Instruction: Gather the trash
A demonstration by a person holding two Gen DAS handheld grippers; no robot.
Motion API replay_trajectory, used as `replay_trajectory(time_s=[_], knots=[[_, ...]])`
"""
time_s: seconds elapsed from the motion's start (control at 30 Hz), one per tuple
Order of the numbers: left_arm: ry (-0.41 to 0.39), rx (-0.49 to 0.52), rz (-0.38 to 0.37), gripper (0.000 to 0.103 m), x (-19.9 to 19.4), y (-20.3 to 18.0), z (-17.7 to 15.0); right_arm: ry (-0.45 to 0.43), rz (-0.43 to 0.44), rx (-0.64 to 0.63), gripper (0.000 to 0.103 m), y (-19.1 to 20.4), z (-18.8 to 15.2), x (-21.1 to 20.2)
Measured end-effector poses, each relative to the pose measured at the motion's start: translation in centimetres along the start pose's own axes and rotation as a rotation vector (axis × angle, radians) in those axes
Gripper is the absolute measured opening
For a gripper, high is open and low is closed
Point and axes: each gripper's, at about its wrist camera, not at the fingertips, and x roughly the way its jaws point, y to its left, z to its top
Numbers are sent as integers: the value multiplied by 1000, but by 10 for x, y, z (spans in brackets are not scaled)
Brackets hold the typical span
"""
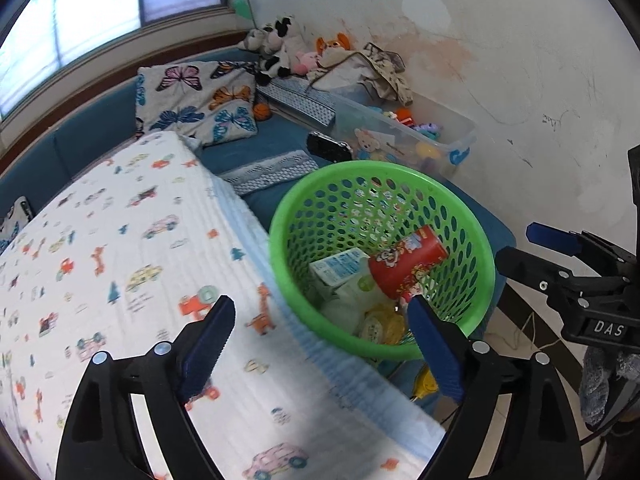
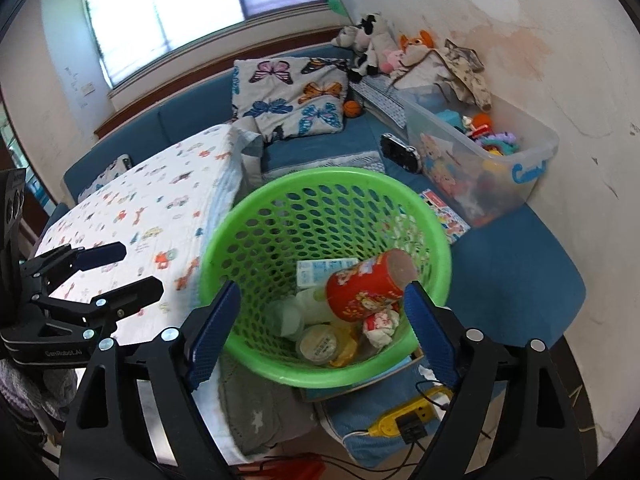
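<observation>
green perforated basket [image 2: 320, 216] sits tilted on the blue cushion [image 2: 516, 268], just beside the vehicle-print blanket [image 1: 120, 240]. inside it: red printed can [image 2: 370, 286] lying on its side, white carton [image 2: 320, 270], round yellow-lidded tub [image 2: 320, 346], crumpled wrapper [image 2: 378, 326]. left gripper [image 1: 320, 344] jaws spread wide, nothing between them, over the blanket edge and basket rim. right gripper [image 2: 320, 330] likewise released, jaws wide, above the basket mouth. clear toy bin [image 2: 500, 160] stands by the wall.

Green perforated basket [image 2: 256, 236], tilted — red can [image 2: 370, 286], cartons inside
</observation>
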Motion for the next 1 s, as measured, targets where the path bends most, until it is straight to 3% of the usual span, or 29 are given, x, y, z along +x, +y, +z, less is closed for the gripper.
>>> replay_trajectory(time_s=[0.33,1.0], knots=[[-74,-60,89,95,-49,29,-28,-47,31,-103,91,44,-18,-23],[-130,-243,298,96,-122,99,-102,-76,145,-199,96,127,-49,-34]])
